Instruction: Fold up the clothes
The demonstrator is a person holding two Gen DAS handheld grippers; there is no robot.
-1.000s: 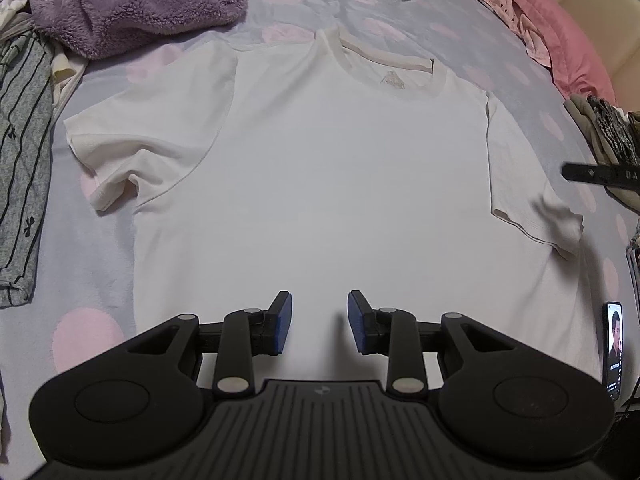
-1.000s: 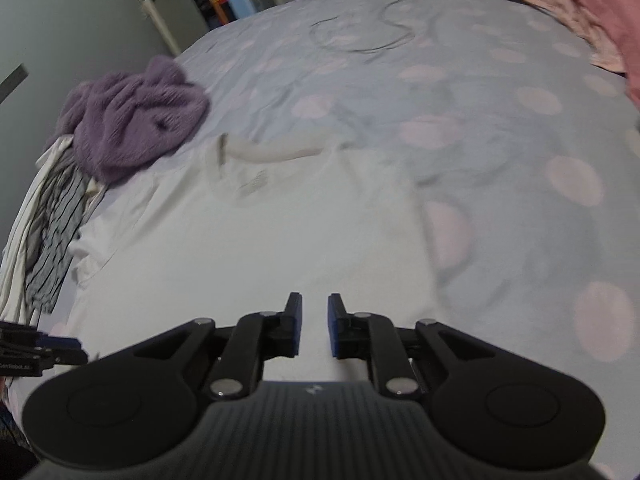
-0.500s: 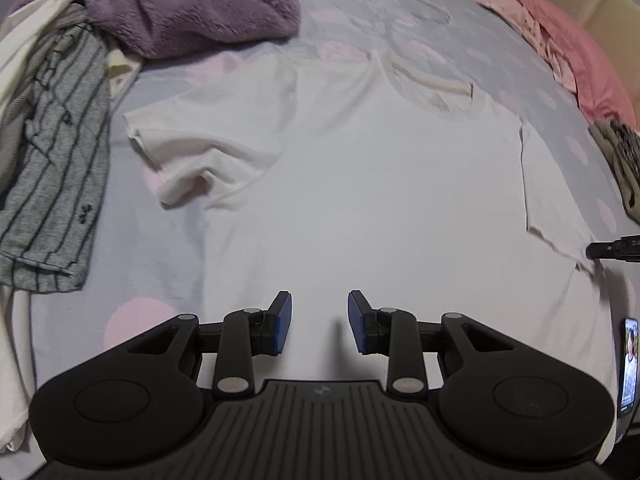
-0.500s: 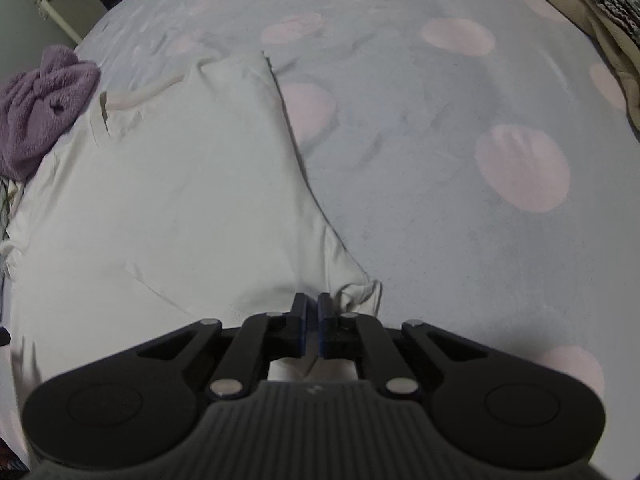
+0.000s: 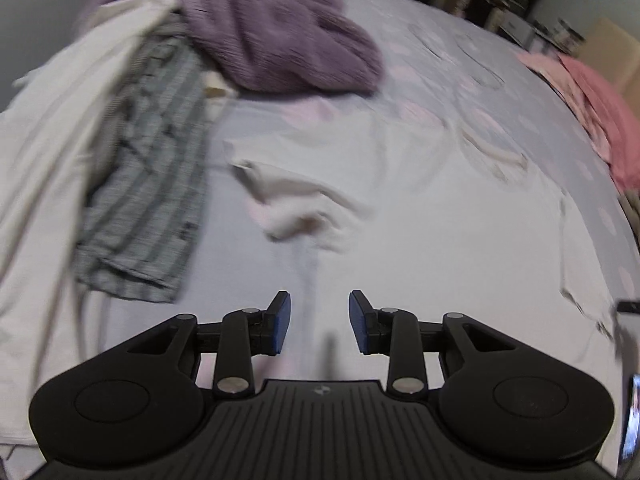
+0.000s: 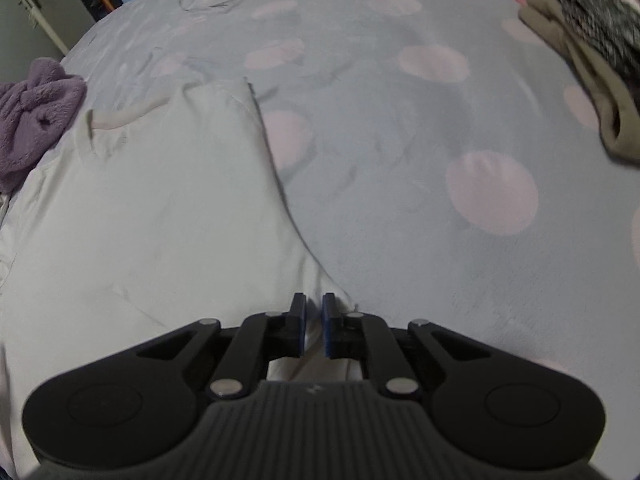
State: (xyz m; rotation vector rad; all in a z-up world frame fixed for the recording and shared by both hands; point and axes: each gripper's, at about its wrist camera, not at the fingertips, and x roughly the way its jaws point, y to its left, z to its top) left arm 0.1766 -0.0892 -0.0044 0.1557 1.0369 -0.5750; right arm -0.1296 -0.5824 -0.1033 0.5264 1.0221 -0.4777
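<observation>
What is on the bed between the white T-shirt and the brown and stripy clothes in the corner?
Nothing but bare bedsheet, grey with pink dots. The right wrist view shows it running from the white T-shirt to the brown and stripy clothes.

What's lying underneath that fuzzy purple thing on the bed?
The purple fleece garment sits on top of a grey striped garment and a white cloth, partly covering both. Beneath them is the dotted bedsheet. Anything further under the pile is hidden.
</observation>
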